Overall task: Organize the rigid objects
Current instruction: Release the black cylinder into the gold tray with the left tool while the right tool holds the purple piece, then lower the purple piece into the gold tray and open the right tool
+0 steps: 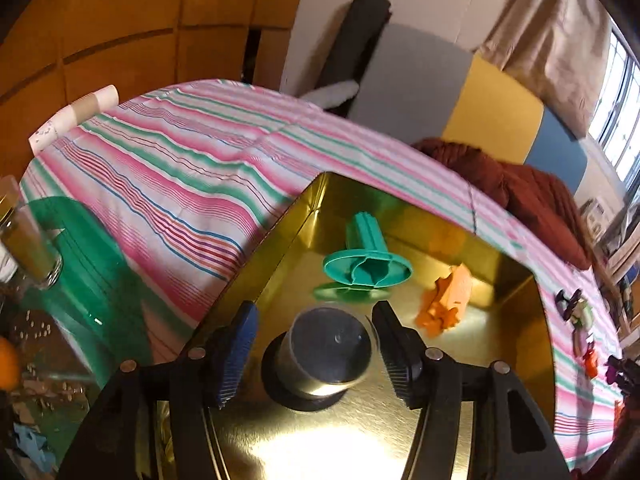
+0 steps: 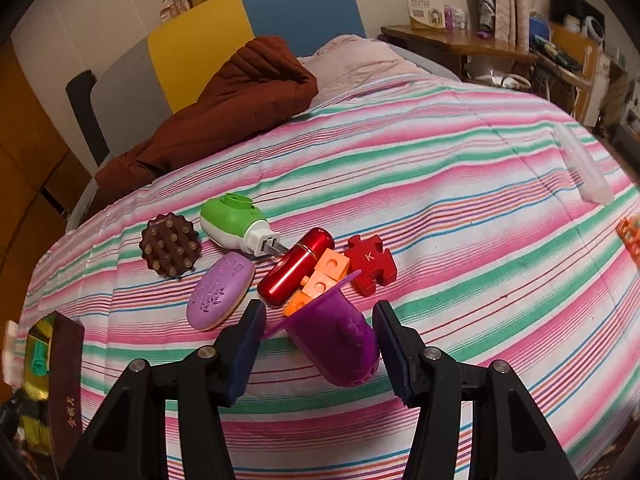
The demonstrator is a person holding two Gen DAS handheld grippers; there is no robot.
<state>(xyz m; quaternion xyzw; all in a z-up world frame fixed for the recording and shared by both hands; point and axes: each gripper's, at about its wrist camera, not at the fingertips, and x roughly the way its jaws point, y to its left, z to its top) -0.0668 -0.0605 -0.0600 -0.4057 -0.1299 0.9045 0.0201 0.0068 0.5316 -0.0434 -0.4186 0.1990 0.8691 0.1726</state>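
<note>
Between the right gripper (image 2: 318,344) jaws lies a purple cup (image 2: 340,340), long axis pointing away (pads wide, not pressing); left gripper (image 1: 316,354) stands wide above the tin's (image 1: 516,308) black cup (image 1: 326,354).

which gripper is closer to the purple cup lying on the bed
Right. The right gripper has the purple cup between its fingers; the left gripper is over the gold tin, around a small clear cup.
</note>
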